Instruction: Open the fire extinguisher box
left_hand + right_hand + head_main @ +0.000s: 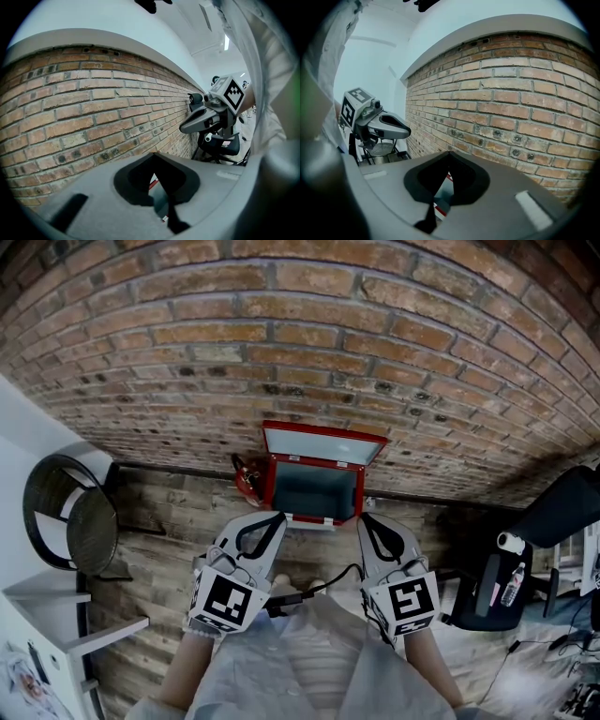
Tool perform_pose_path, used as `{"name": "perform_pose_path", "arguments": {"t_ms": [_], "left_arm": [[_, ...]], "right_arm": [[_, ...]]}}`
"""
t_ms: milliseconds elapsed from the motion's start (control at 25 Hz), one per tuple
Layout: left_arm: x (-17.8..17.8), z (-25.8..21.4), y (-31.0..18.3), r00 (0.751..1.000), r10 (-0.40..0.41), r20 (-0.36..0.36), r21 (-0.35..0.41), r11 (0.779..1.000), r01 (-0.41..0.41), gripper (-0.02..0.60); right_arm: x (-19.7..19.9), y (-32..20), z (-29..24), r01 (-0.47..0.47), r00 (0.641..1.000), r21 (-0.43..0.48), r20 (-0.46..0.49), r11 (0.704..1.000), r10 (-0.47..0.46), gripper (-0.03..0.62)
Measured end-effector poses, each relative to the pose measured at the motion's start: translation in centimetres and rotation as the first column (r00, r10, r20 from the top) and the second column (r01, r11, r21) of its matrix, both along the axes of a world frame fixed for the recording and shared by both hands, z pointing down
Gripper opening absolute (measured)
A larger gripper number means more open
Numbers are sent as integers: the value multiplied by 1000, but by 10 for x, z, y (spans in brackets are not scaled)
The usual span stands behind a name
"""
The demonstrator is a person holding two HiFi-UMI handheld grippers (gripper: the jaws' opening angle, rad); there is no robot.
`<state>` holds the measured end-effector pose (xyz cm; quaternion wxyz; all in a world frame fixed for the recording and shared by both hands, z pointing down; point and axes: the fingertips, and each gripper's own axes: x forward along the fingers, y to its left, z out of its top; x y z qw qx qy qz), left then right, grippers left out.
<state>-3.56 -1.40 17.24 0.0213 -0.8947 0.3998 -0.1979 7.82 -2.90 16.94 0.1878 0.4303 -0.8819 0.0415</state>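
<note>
Round black mesh basket (70,521) at far left. Left gripper (278,517): jaws closed together, nothing between them. Red fire extinguisher box (314,486) sits on the plank floor (178,512) at its edge under the brick wall (300,334), lid raised, interior exposed. Right gripper (365,519): jaws likewise closed, empty. Both grippers' tips are near the box's front. Black chair (497,592) at far right.

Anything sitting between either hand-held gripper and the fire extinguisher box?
Nothing visible. In the head view the left hand-held gripper and right hand-held gripper, both shut, point at the fire extinguisher box with no object between. Its lid already stands open. A red object sits left of the box, off both paths.
</note>
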Motion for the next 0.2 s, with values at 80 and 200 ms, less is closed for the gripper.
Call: {"name": "perform_pose_path", "arguments": {"t_ms": [80,200], "left_arm": [[-1,0,0,1000,0,-2,0,1000,0,-2],[-3,1,1,1000,7,6,1,1000,-7,-2]], "right_arm": [[-2,1,0,2,1000,-1,-2,1000,-2,8],[-5,1,0,7,1000,0,-5,1000,-7,8]]}}
